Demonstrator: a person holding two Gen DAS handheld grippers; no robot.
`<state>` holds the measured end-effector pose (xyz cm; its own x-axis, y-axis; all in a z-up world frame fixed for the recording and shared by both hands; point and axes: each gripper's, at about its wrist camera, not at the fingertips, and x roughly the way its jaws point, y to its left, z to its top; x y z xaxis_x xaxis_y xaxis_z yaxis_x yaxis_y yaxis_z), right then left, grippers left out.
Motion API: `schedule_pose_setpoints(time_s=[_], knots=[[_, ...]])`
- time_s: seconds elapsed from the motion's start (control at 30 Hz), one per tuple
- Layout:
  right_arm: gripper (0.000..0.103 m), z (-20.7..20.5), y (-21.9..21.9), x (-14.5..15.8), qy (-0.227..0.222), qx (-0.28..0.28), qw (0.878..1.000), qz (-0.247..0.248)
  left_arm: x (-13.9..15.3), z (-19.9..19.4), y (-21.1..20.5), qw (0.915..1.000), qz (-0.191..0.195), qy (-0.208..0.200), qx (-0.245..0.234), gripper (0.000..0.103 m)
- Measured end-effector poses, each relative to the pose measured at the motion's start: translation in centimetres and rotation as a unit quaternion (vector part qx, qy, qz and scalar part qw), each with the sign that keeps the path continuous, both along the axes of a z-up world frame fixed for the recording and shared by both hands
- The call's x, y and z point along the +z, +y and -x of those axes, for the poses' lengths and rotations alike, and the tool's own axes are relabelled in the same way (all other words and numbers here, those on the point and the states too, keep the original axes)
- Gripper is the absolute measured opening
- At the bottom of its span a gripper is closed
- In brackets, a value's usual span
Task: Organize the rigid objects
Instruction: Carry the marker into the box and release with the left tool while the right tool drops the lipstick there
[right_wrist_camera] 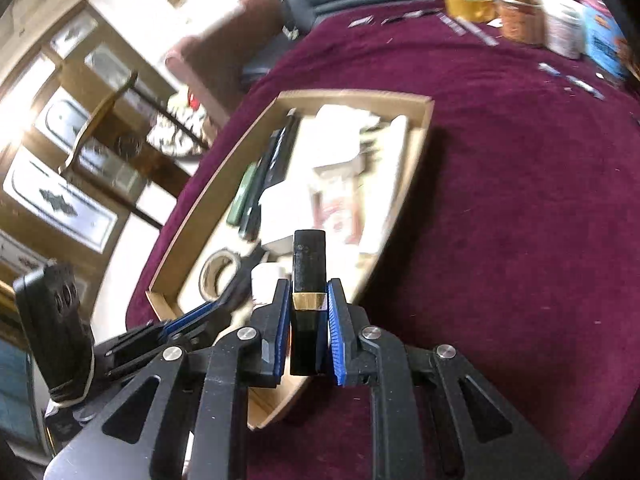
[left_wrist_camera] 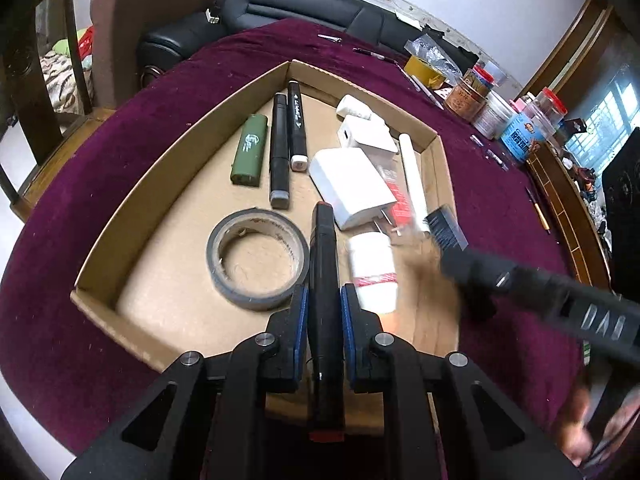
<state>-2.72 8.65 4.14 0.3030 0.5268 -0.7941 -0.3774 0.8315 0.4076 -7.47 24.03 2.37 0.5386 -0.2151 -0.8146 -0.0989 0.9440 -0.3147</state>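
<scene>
**Both grippers loaded over tray**

Grip check: your left gripper (left_wrist_camera: 324, 304) is clenched on a long black marker (left_wrist_camera: 323, 264), held over the near part of the cardboard tray (left_wrist_camera: 96, 280). Your right gripper (right_wrist_camera: 306, 300) clamps a black gold-banded case (right_wrist_camera: 309, 276) above the tray's near right edge. Just left of the marker lies a tape roll (left_wrist_camera: 258, 258); farther in, a green lighter (left_wrist_camera: 250, 152), two markers and white chargers (left_wrist_camera: 352, 188).

From my feed, grey tape roll (left_wrist_camera: 258, 258) sits lower-centre inside the shallow cardboard tray (left_wrist_camera: 168, 184); green lighter (left_wrist_camera: 249, 151) above it, white charger block (left_wrist_camera: 352, 188) right.
</scene>
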Motion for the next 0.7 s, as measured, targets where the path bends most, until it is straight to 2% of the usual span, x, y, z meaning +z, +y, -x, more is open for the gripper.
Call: schedule_pose_setpoints(time_s=[0.17, 0.27, 0.43, 0.5, 0.57, 0.63, 0.7], knots=[[0.016, -0.7, 2.6, -1.7, 0.013, 0.013, 0.999, 0.043, -1.1, -1.3, 0.6, 0.9999, -0.003, 0.014, 0.009, 0.014], [0.016, -1.2, 3.3, -1.8, 0.001, 0.009, 0.998, 0.069, -1.4, -1.8, 0.7, 0.9998, -0.009, 0.008, 0.014, 0.014], [0.016, -2.1, 3.4, -2.3, -0.003, -0.002, 0.995, 0.100, -0.7, -1.4, 1.4, 0.9997, 0.019, -0.008, 0.014, 0.014], [0.016, -2.4, 3.4, -2.3, -0.003, -0.004, 0.995, 0.099, 0.3, -0.7, 1.4, 0.9995, 0.011, -0.025, 0.014, 0.021], [0.016, -2.2, 3.6, -2.4, 0.005, 0.007, 0.996, 0.088, 1.4, 0.0, 1.5, 0.9987, 0.002, -0.046, 0.021, 0.050], [0.016, -2.1, 3.9, -2.6, 0.019, 0.021, 0.997, 0.077, 2.3, 0.6, 1.8, 0.9971, -0.009, -0.065, 0.039, 0.058], [0.016, -1.8, 4.1, -2.8, 0.024, 0.028, 0.997, 0.068, 3.2, 1.1, 2.1, 0.9950, -0.019, -0.084, 0.050, 0.062]])
